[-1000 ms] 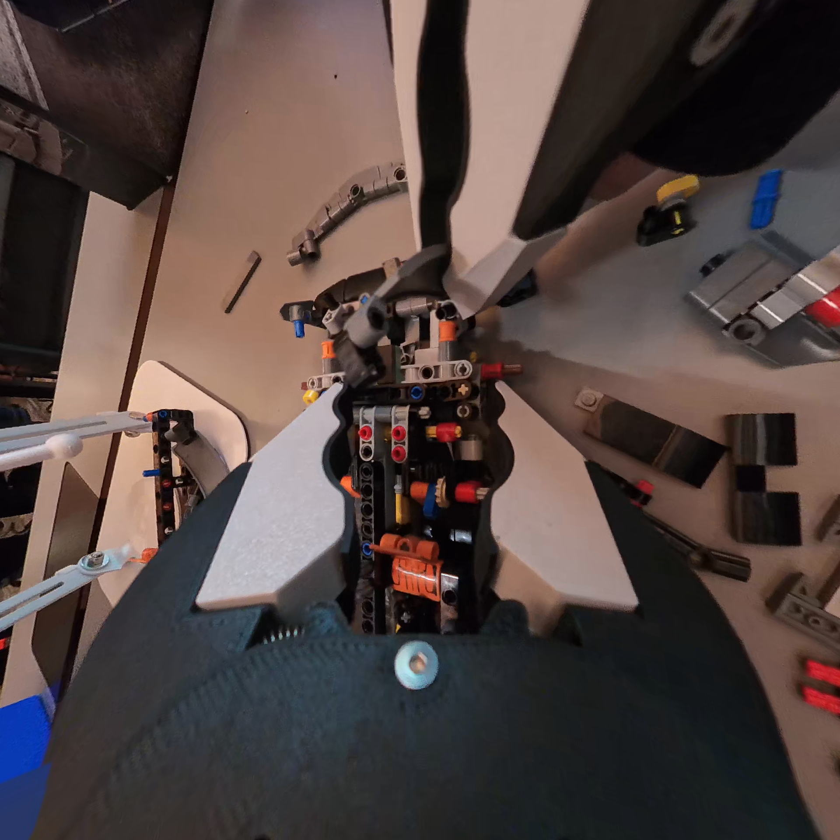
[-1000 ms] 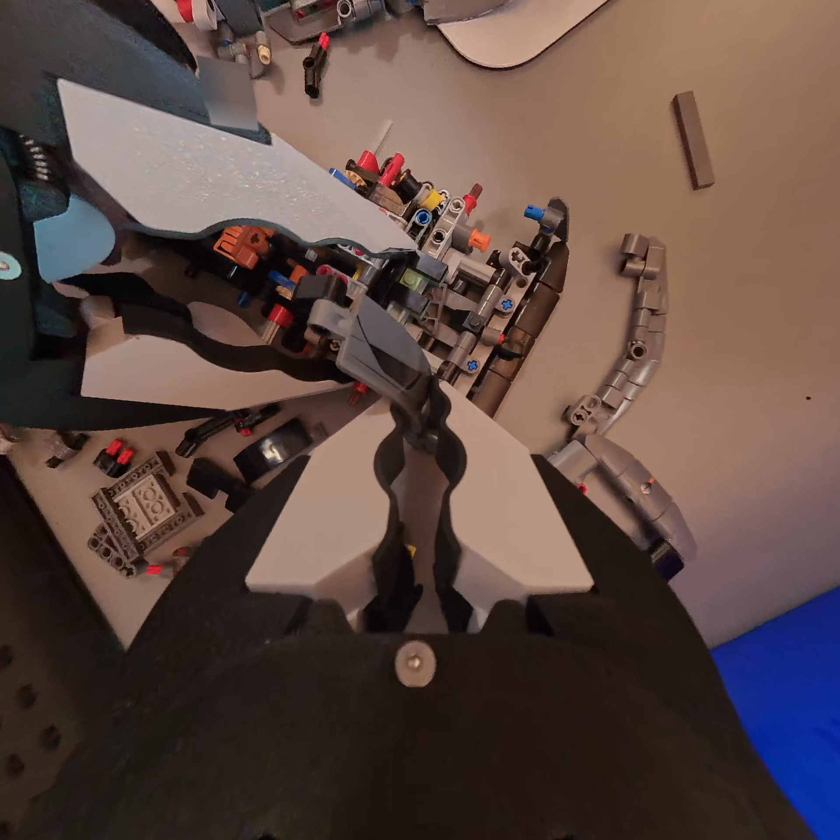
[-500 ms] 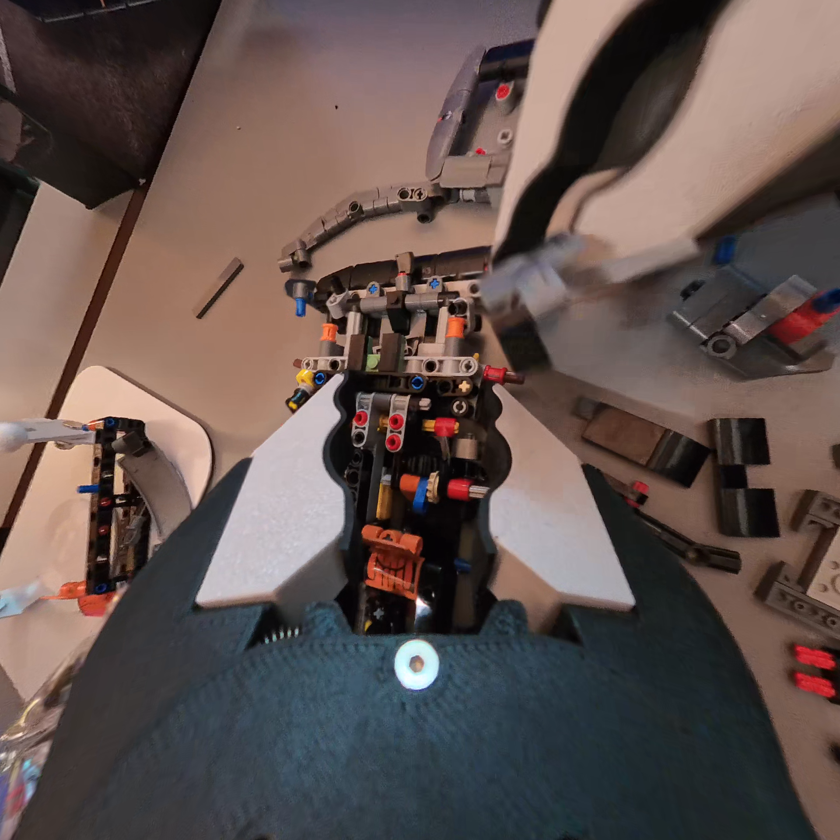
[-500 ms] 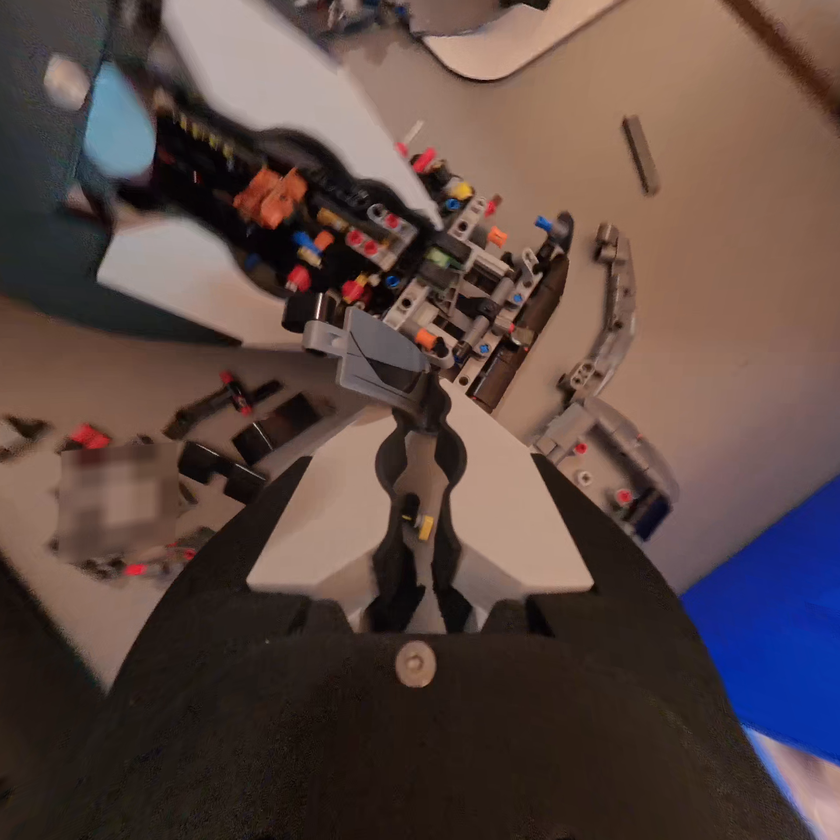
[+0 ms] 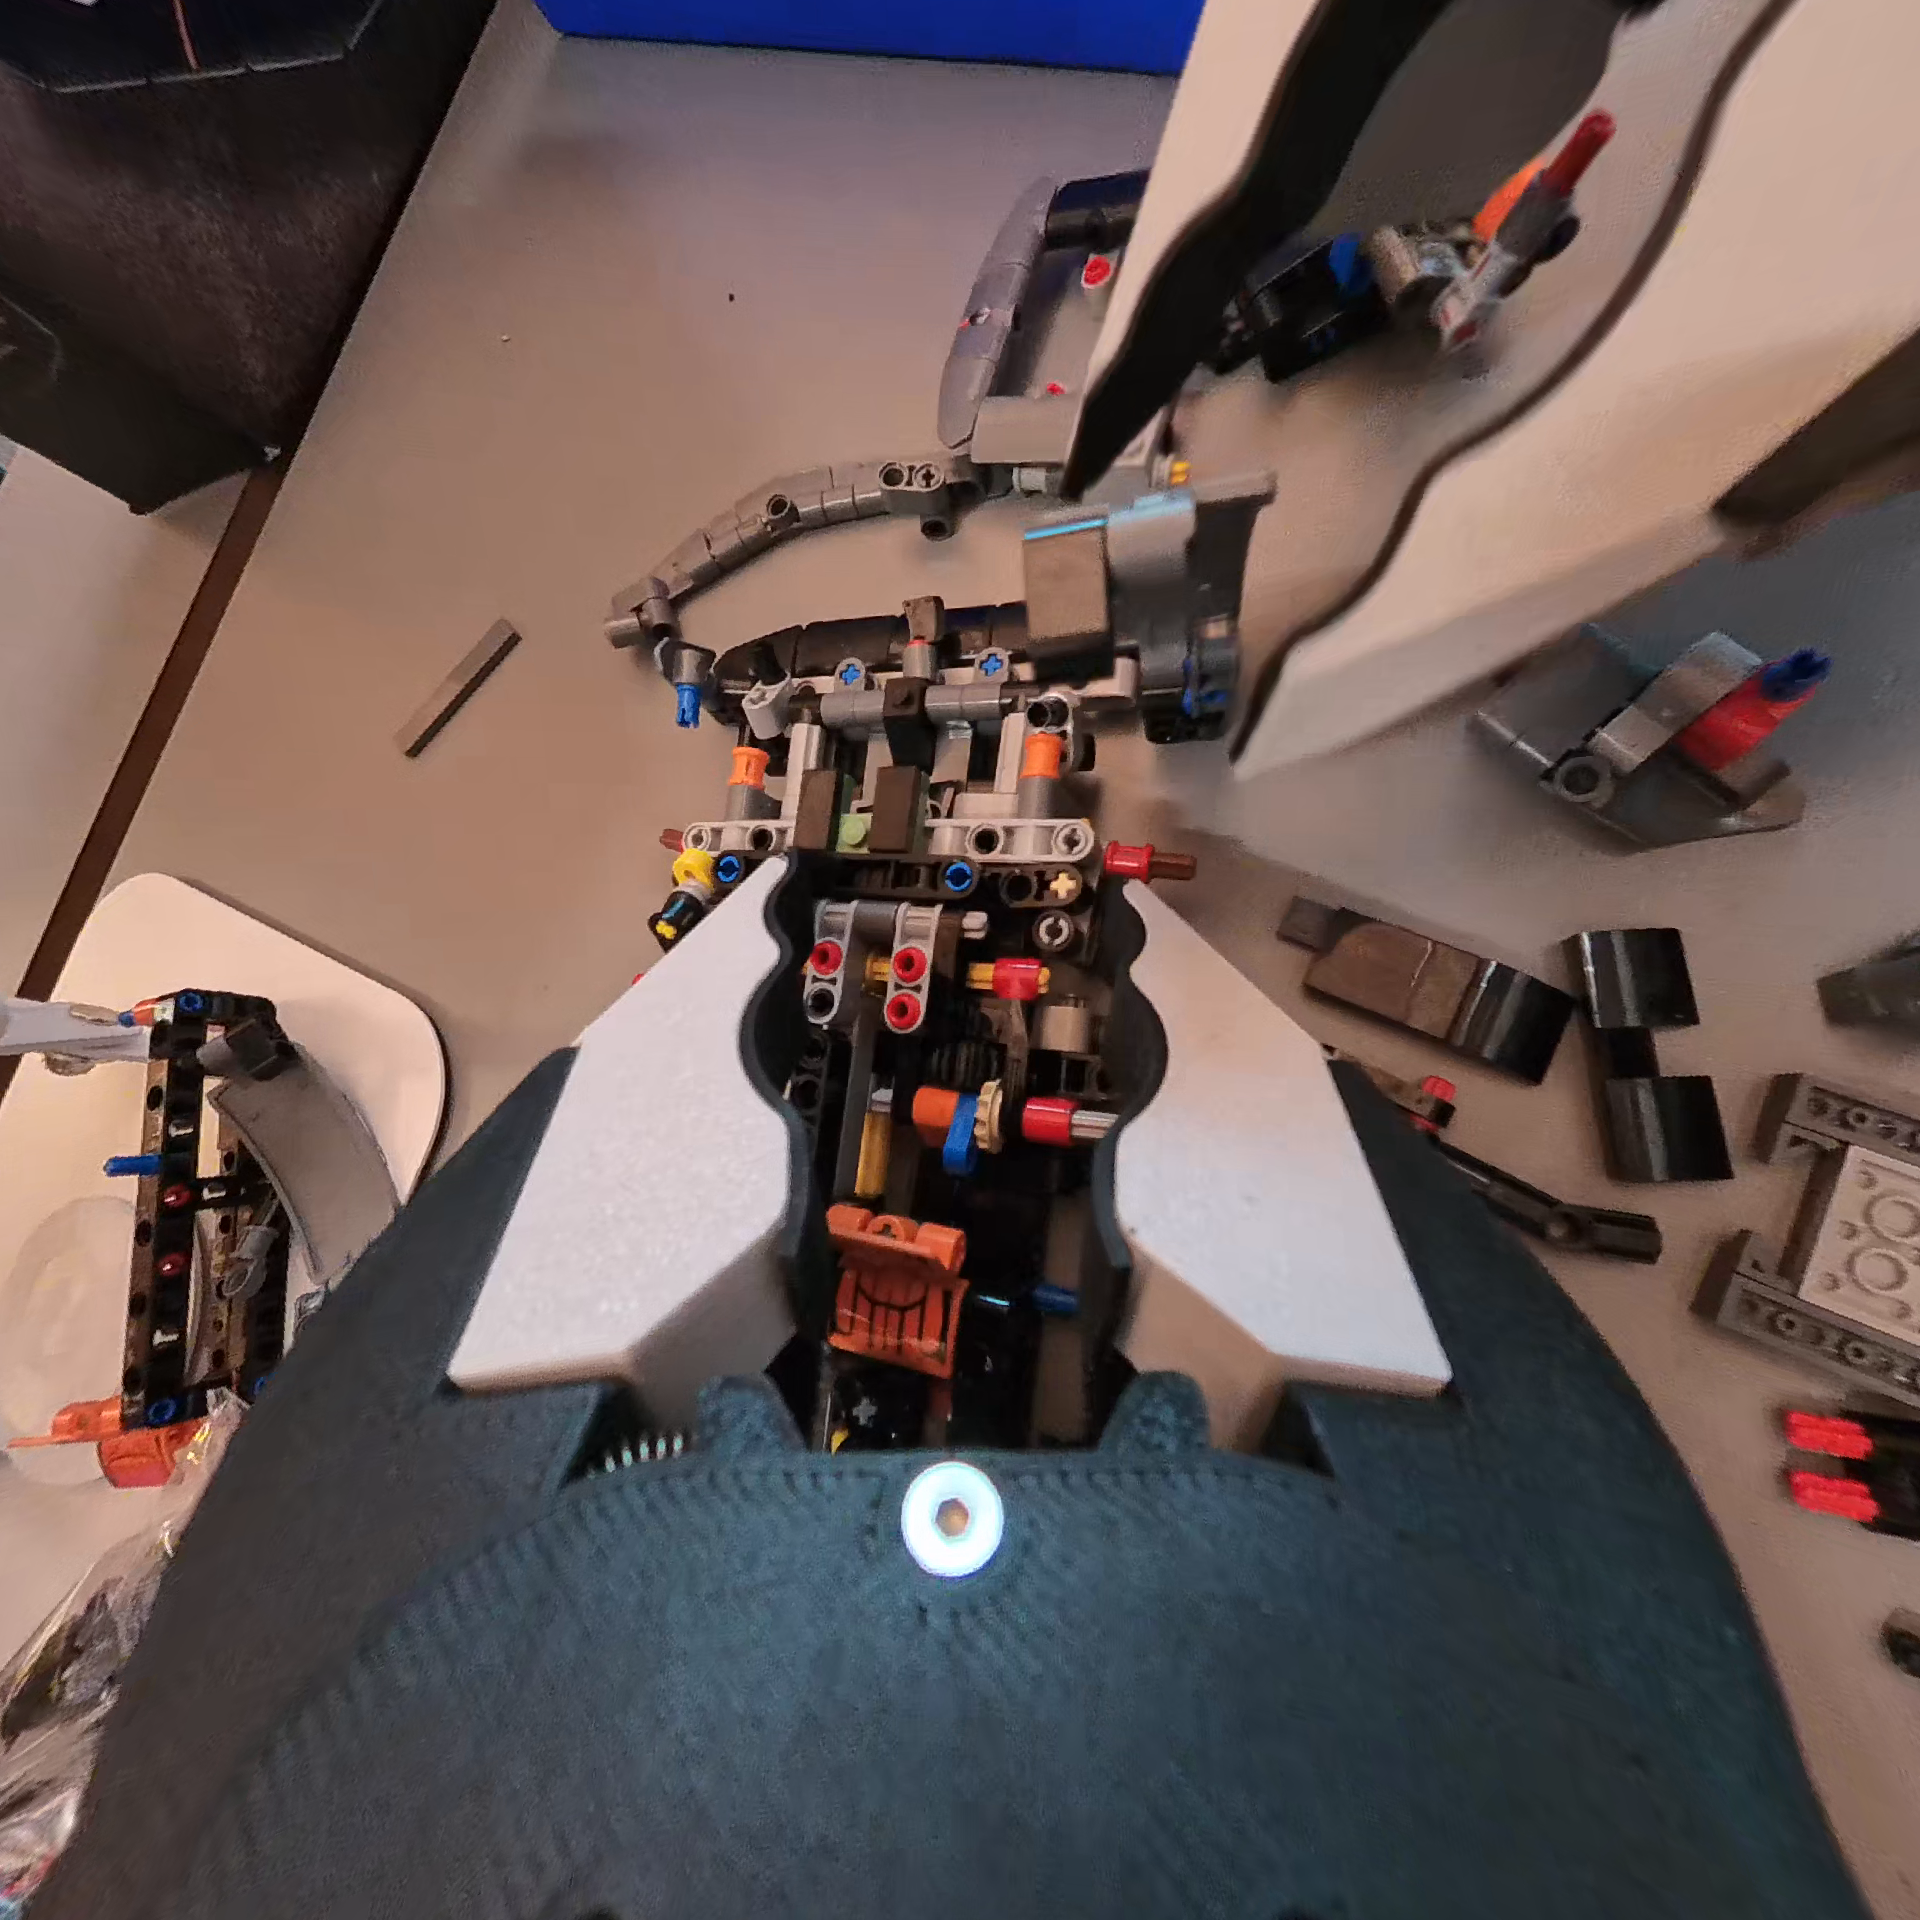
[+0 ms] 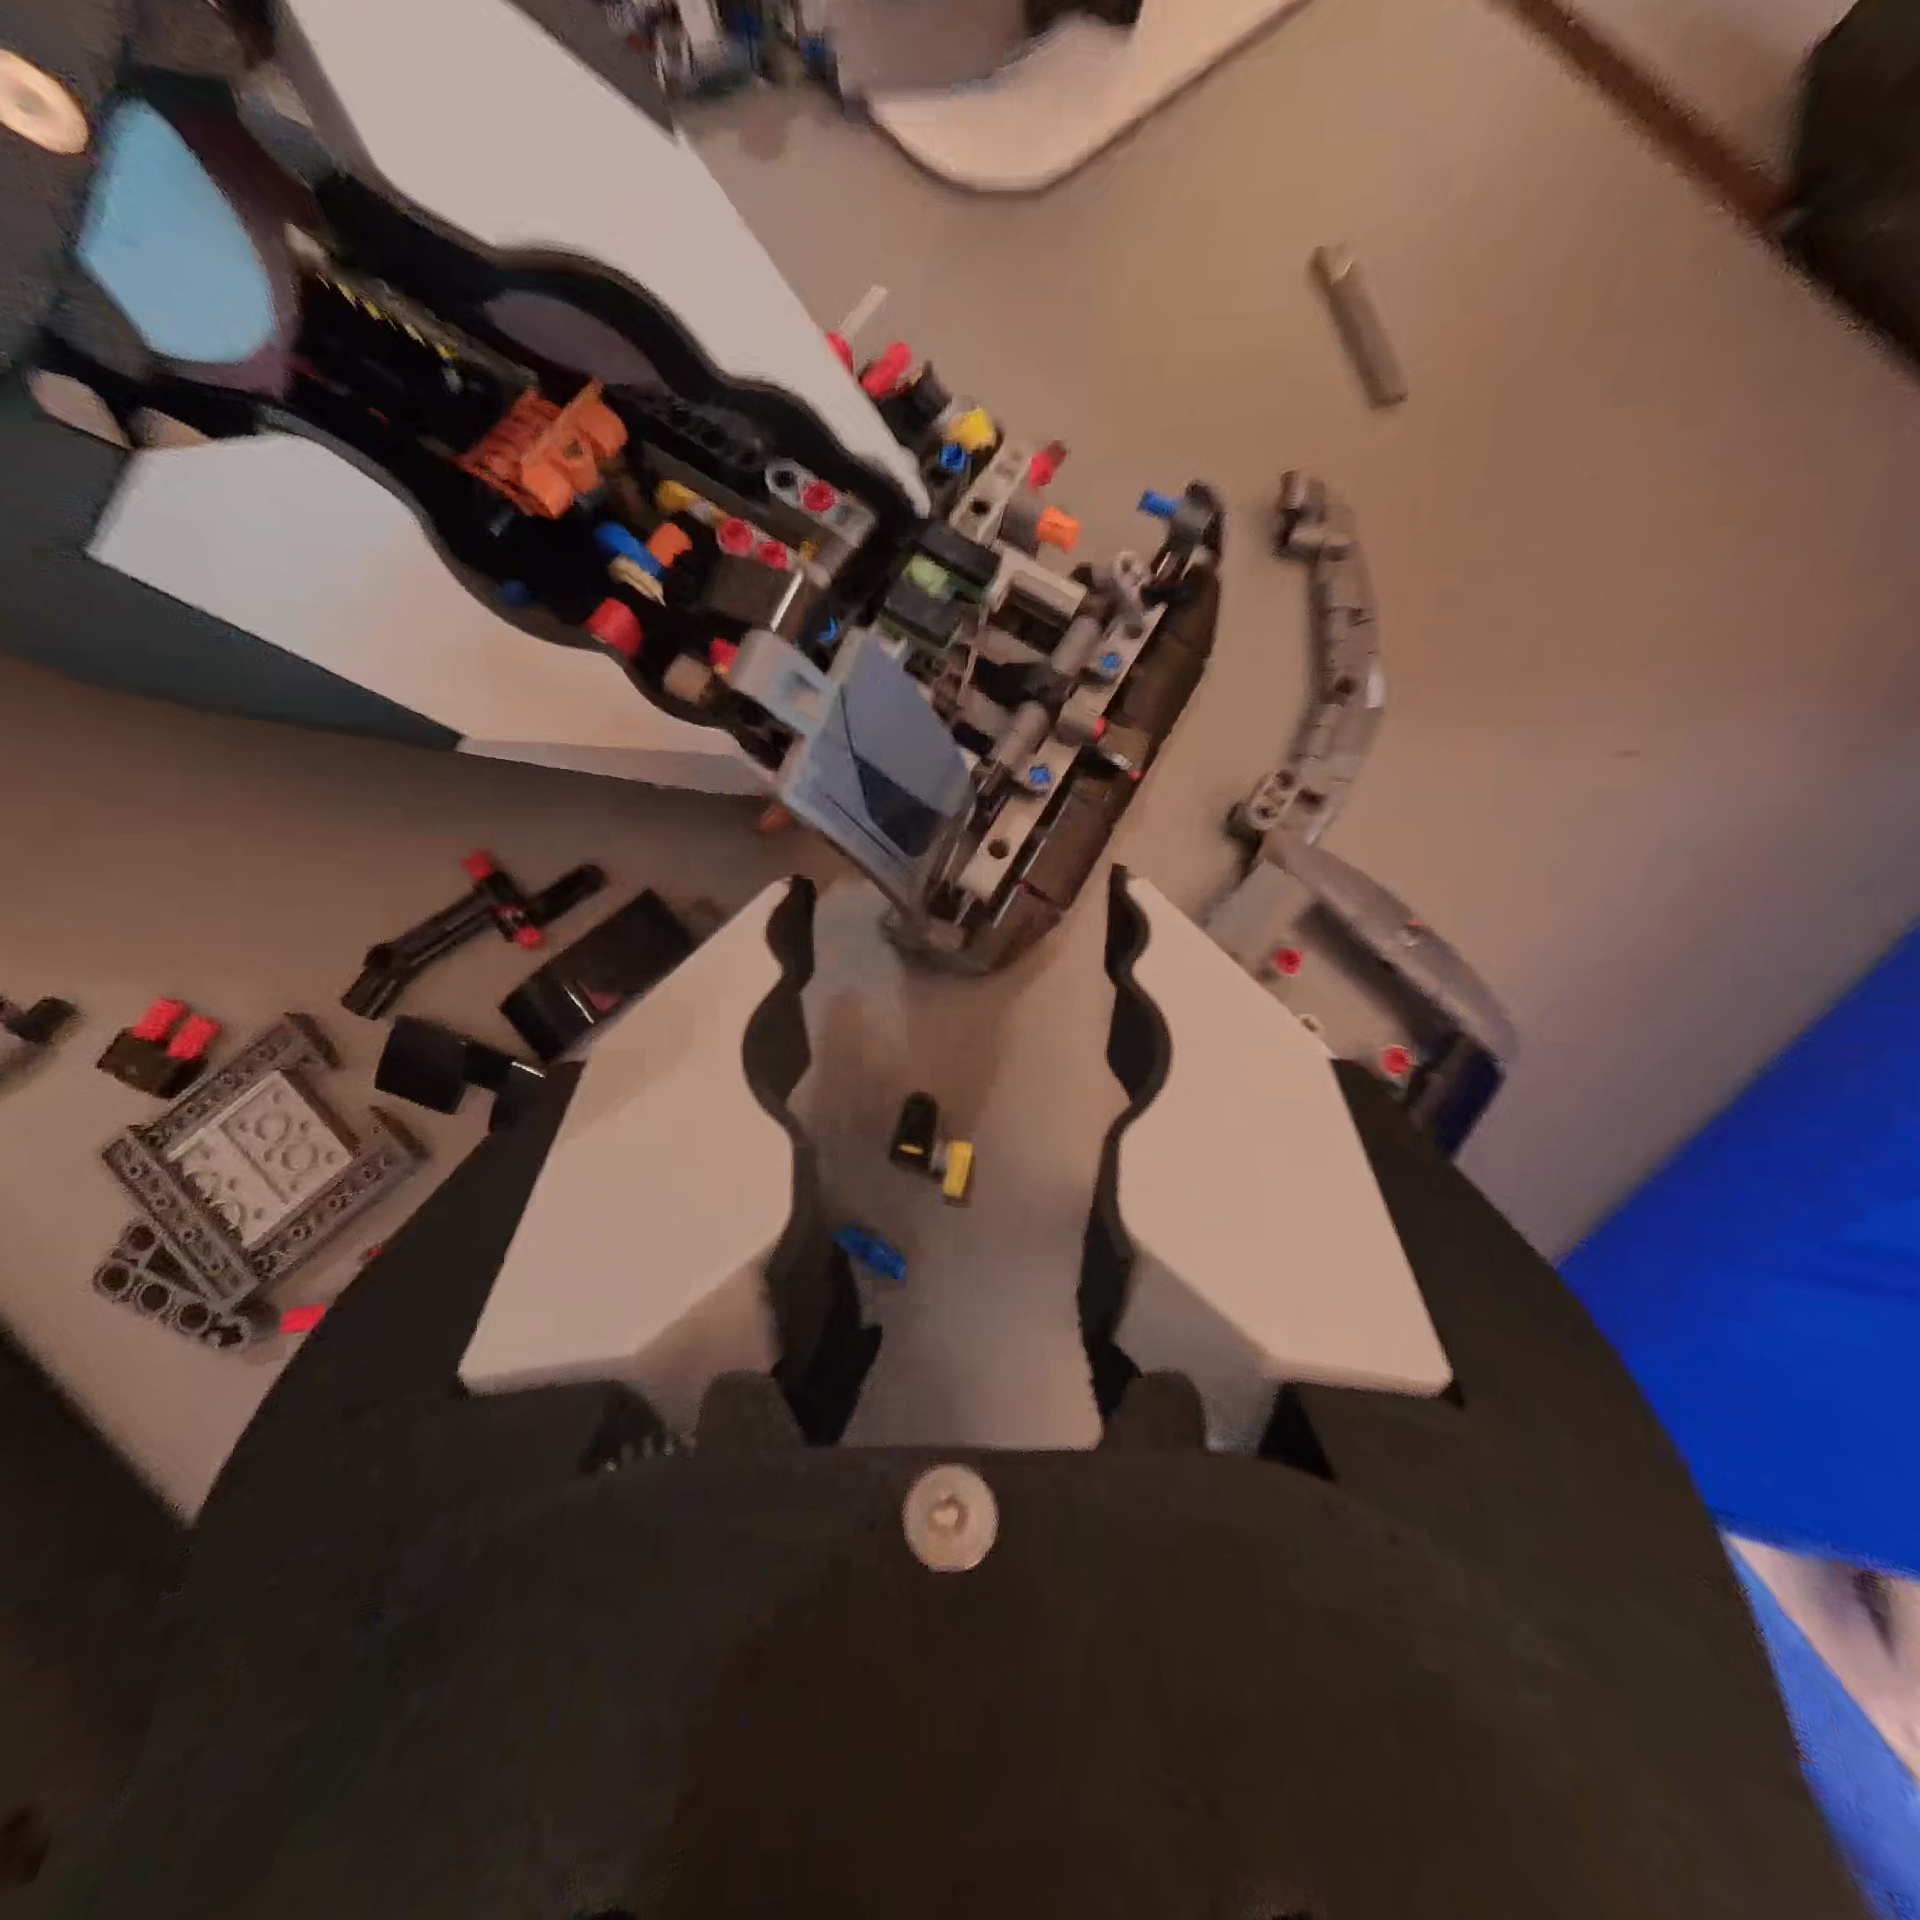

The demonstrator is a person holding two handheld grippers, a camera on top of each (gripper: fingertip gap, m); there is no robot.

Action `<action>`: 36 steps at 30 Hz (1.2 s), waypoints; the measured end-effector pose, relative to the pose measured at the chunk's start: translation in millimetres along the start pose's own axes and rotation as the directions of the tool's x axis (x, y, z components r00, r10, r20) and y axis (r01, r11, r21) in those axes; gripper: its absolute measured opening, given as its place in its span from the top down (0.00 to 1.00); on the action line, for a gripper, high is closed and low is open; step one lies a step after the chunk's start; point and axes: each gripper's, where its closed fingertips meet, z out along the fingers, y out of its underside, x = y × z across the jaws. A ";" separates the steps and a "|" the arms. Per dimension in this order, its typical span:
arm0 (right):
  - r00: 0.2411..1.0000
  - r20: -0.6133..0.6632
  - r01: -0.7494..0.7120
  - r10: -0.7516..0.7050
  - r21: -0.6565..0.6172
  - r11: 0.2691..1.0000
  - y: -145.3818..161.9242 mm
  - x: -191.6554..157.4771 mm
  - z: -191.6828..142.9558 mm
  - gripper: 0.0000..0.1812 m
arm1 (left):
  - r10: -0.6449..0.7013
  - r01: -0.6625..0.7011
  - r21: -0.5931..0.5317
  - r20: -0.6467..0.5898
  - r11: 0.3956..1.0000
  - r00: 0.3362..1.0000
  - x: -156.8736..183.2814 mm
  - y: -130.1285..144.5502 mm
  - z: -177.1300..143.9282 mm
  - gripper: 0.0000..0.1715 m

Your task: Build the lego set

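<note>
In my left wrist view, the left tongs (image 5: 951,997) are closed round the lego chassis (image 5: 914,831), which rests on the worktop (image 5: 623,364). It looks light but knobbly and fragile, with pins sticking out, so I judge its stiff black beams the safest hold.

In my right wrist view, the right tongs (image 6: 951,904) gape wide and empty, angled down just short of the grey panel (image 6: 878,769) on the chassis front.
</note>
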 end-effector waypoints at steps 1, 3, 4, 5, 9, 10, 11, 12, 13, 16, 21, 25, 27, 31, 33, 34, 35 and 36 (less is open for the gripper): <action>1.000 -0.002 0.004 -0.004 -0.055 0.998 7.6 0.3 7.6 0.67 | 0.001 -0.001 -0.001 -0.001 1.000 1.000 0.2 -0.1 0.1 0.69; 1.000 0.018 0.000 0.002 -0.105 0.994 14.8 -2.2 17.3 0.71 | 0.004 -0.004 -0.004 0.002 1.000 1.000 0.5 -0.2 0.0 0.69; 1.000 0.001 -0.001 0.001 -0.104 0.995 13.8 1.1 17.6 0.75 | 0.009 -0.009 -0.009 0.006 1.000 1.000 0.5 0.1 0.1 0.69; 1.000 -0.006 0.014 -0.015 -0.105 0.994 13.5 2.5 17.1 0.79 | 0.012 -0.012 -0.011 0.010 1.000 1.000 0.5 0.0 0.2 0.69; 0.997 -0.044 0.060 -0.065 -0.113 0.992 11.2 -3.2 16.6 0.90 | -0.003 0.004 -0.016 0.029 1.000 1.000 -0.1 0.0 1.0 0.69; 0.998 -0.043 0.049 -0.054 -0.112 0.992 11.3 -3.4 16.2 0.90 | 0.001 0.000 -0.016 0.031 1.000 1.000 -0.1 0.3 1.0 0.69; 0.999 -0.035 0.030 -0.033 -0.104 0.994 11.3 -3.6 15.5 0.91 | -0.008 0.008 -0.014 0.028 1.000 1.000 -0.2 0.4 0.7 0.69; 1.000 -0.028 0.006 -0.008 -0.092 0.996 11.4 -3.4 14.8 0.91 | -0.018 0.018 -0.012 0.027 1.000 0.999 -0.5 0.2 0.7 0.69; 1.000 -0.023 -0.018 0.016 -0.081 0.997 11.9 -3.1 14.1 0.91 | -0.019 0.020 -0.016 0.032 1.000 0.999 -0.7 0.2 1.0 0.69; 0.998 -0.069 -0.009 0.003 -0.086 0.996 14.2 -3.3 12.7 0.91 | -0.021 0.021 -0.011 0.035 1.000 0.999 -0.4 -0.6 1.9 0.69; 0.960 -0.219 0.144 -0.176 -0.156 0.977 17.6 -4.3 10.2 0.91 | -0.030 0.030 0.016 0.014 0.999 0.999 -0.1 -1.0 2.2 0.70; 0.996 -0.062 -0.061 0.059 -0.037 0.997 20.3 -4.0 4.9 0.91 | -0.021 0.021 0.023 0.015 1.000 1.000 3.1 -3.3 3.1 0.70; 0.994 -0.041 -0.098 0.097 -0.017 0.995 21.4 -3.3 4.5 0.91 | -0.012 0.012 0.024 0.019 1.000 1.000 4.2 -4.8 4.5 0.70; 0.984 0.006 -0.178 0.178 0.015 0.984 21.8 3.5 0.4 0.92 | -0.032 0.031 0.038 0.016 0.999 0.999 3.8 -6.5 5.4 0.70; 0.988 -0.020 -0.154 0.154 0.007 0.988 23.0 2.3 0.8 0.92 | -0.036 0.035 0.045 0.011 0.998 0.999 3.8 -7.6 5.2 0.71; 0.990 -0.048 -0.131 0.130 -0.007 0.991 23.7 0.7 1.5 0.92 | -0.028 0.028 0.043 0.013 0.999 1.000 4.2 -7.2 5.4 0.72; 0.990 -0.074 -0.123 0.121 -0.013 0.992 23.6 -0.9 1.8 0.92 | -0.025 0.024 0.043 0.014 0.999 1.000 4.5 -7.2 5.4 0.72; 0.988 -0.100 -0.119 0.117 -0.017 0.993 23.0 -2.6 1.9 0.92 | -0.027 0.026 0.044 0.010 0.999 1.000 4.6 -7.2 5.3 0.72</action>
